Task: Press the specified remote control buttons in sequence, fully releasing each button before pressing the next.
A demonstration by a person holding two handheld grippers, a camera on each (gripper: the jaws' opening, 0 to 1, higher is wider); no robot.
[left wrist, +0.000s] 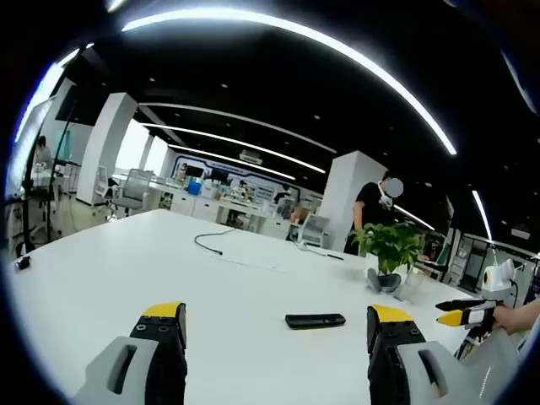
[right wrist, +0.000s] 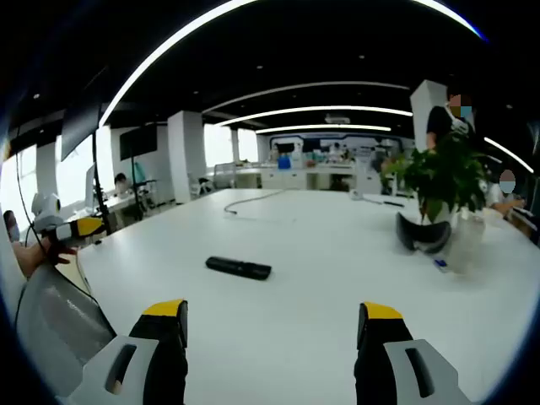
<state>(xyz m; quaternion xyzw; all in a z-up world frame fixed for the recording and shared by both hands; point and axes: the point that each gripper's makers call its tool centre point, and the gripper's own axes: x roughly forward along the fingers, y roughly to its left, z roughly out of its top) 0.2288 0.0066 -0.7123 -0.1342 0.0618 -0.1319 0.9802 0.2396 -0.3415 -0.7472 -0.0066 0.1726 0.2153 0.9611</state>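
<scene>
A slim black remote control (left wrist: 315, 321) lies flat on the white table (left wrist: 126, 278), a little ahead of my left gripper (left wrist: 277, 314) and slightly right of its centre. That gripper's yellow-tipped jaws stand wide apart, open, holding nothing. In the right gripper view the remote (right wrist: 239, 268) lies ahead and a bit left of my right gripper (right wrist: 272, 310), which is open and not touching it. The right gripper (left wrist: 460, 314) also shows at the right of the left gripper view, held by a hand. The left gripper (right wrist: 80, 228) shows at the far left of the right gripper view.
A potted green plant (left wrist: 390, 245) (right wrist: 443, 181) stands beyond the remote, with a clear cup (right wrist: 464, 245) beside it. A black cable (left wrist: 211, 245) (right wrist: 253, 201) lies farther back. A person in black (left wrist: 371, 207) stands past the table. Desks and chairs fill the background.
</scene>
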